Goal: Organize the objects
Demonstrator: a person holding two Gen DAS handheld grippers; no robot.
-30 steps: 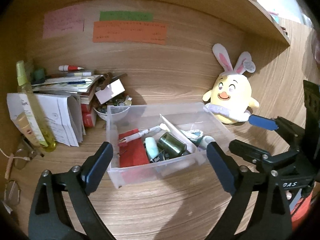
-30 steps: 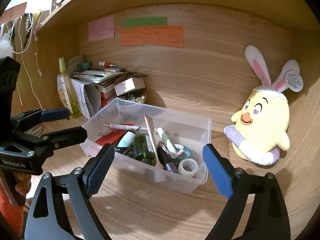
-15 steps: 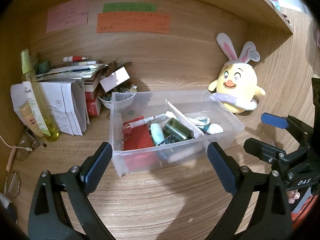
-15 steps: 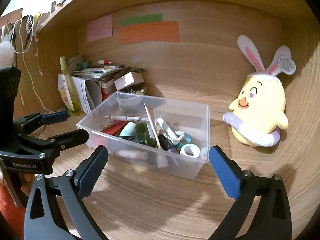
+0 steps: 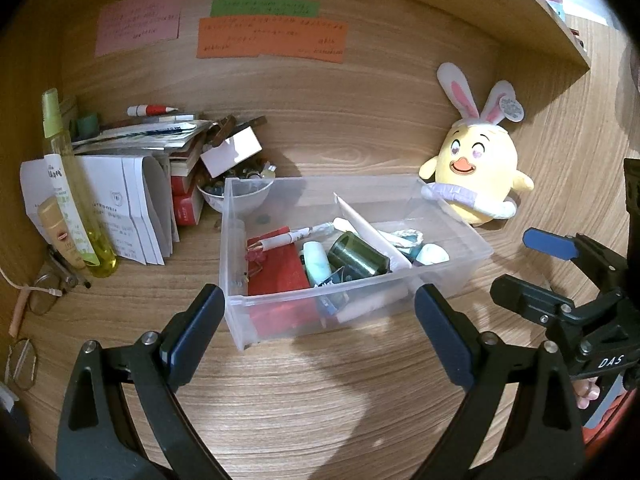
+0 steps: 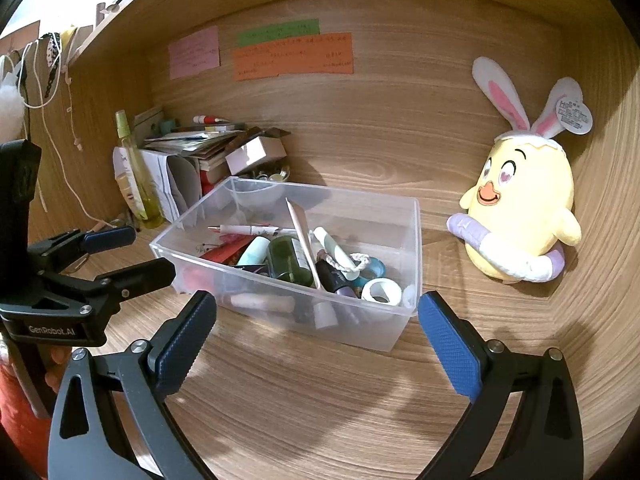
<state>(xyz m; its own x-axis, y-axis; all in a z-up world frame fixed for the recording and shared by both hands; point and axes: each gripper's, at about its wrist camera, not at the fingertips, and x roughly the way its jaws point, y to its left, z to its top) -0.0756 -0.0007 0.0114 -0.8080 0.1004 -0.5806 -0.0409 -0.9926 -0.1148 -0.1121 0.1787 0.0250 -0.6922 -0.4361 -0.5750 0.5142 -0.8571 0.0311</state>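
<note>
Bin (image 5: 240,248) — toy (image 5: 476,172) right, papers (image 5: 132,200) left

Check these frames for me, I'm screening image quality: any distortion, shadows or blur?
Left wrist view: fisheye bends the shelf, corners vignette black, soft shadows on the desk below the bin, focus sharp. Right wrist view: same curvature, bright overexposure top left, the plush casts a shadow, no motion blur.

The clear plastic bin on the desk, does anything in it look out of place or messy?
Yes. In the clear bin, a thin flat wooden stick juts up at a slant above the rim, leaning over a jumbled heap of the dark green bottle, tape rolls and pen.
</note>
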